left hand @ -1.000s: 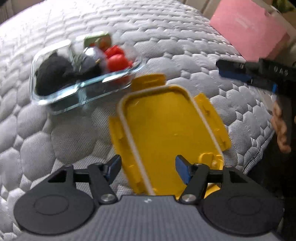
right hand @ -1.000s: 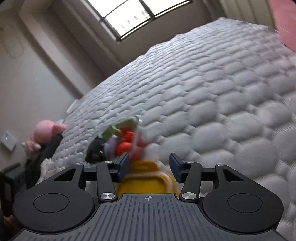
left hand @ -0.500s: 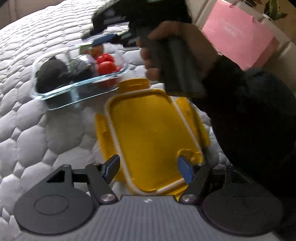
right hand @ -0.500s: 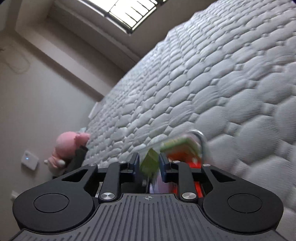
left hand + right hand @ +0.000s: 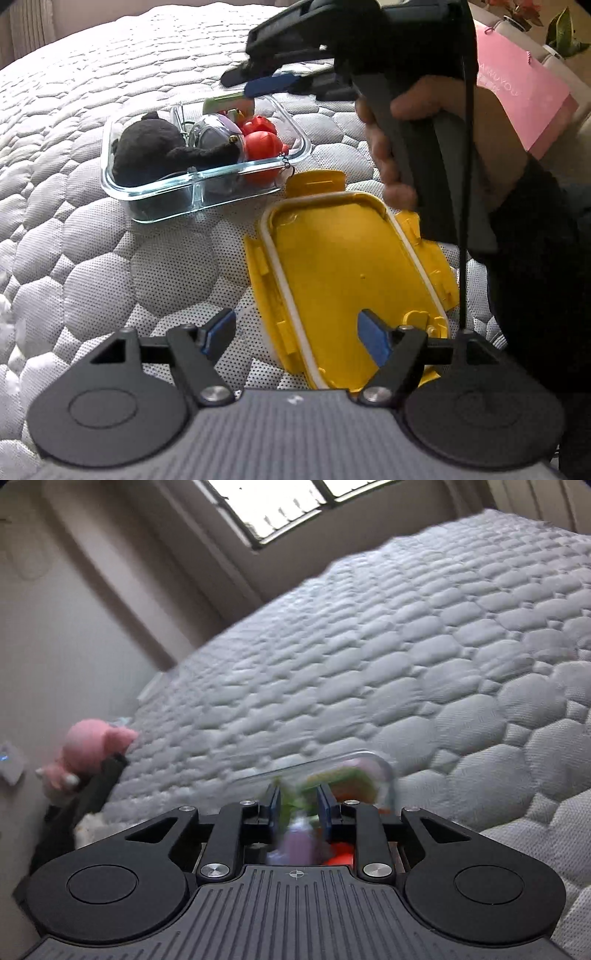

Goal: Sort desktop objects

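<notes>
A clear glass container sits on the quilted mattress, holding a black plush, a silvery ball, red tomato toys and a green toy at its far rim. Beside it lies a yellow lid, inner side up. My left gripper hovers over the lid's near left edge with its jaws opening and nothing pressed between them. A hand holds my right gripper over the container's far side. In the blurred right wrist view my right gripper stands narrow, pinching the green toy.
The grey mattress stretches away to the left and behind the container. A pink paper bag and a plant stand at the far right. A pink plush toy sits by the wall beyond the bed's edge.
The right gripper swung in from the right to above the container and narrowed its jaws around the green toy. The left gripper's jaws spread wider and it shifted a little over the lid.
</notes>
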The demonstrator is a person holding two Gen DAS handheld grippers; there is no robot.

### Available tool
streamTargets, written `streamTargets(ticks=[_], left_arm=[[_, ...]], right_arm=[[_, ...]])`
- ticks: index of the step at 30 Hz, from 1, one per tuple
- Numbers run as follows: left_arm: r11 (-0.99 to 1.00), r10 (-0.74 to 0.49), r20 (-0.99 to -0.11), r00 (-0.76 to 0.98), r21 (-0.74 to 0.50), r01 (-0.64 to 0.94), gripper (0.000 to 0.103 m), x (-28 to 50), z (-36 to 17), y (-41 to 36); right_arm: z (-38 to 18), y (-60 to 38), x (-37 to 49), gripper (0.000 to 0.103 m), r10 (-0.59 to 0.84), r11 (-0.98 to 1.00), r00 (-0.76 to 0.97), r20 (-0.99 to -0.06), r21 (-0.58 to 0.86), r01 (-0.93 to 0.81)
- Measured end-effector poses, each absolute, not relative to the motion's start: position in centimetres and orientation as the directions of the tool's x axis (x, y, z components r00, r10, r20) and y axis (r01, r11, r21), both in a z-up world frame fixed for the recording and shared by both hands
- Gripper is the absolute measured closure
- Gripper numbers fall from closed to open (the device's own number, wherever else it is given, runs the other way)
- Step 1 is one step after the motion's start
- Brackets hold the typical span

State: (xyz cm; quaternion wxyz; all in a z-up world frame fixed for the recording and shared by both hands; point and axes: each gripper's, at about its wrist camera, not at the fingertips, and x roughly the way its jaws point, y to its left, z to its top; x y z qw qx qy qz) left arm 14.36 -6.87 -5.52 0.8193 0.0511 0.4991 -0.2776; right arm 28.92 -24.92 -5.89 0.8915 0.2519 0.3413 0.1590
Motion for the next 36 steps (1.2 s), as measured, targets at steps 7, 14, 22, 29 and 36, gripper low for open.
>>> streamTargets(ticks=[7,14,22,29,36], left_arm=[[0.84,-0.398,-0.846,0.355,-0.182,0.511,0.029,13.7,-5.1,-7.2],[0.83,-0.445,-0.849,0.286,-0.27,0.489,0.027,14.2,-6.0,-7.1],[0.835,-0.448,-0.876,0.178,-0.339,0.433,0.011,14.9,-8.8,-8.8],[0.87,-0.375,-0.903,0.211,-0.264,0.416,0.02,14.6,-9.9,-10.5],[0.878,-0.381,-0.893,0.238,-0.269,0.397,0.063,15.1,-9.1,-9.5]], right_arm=[[-9.0,-25.7,29.0,0.079,0.47,0.789,0.665,-0.581,0.615,-0.02],[-7.2,-30.0,24.2,0.064,0.549,0.709,0.691,-0.47,0.699,-0.087],[-8.4,-36.6,15.1,0.045,0.467,0.747,0.745,-0.476,0.663,-0.045],[-12.0,-40.2,11.5,0.045,0.493,0.633,0.773,-0.399,0.774,-0.004],[-14.0,-40.8,11.2,0.045,0.513,0.595,0.758,-0.403,0.804,0.024]])
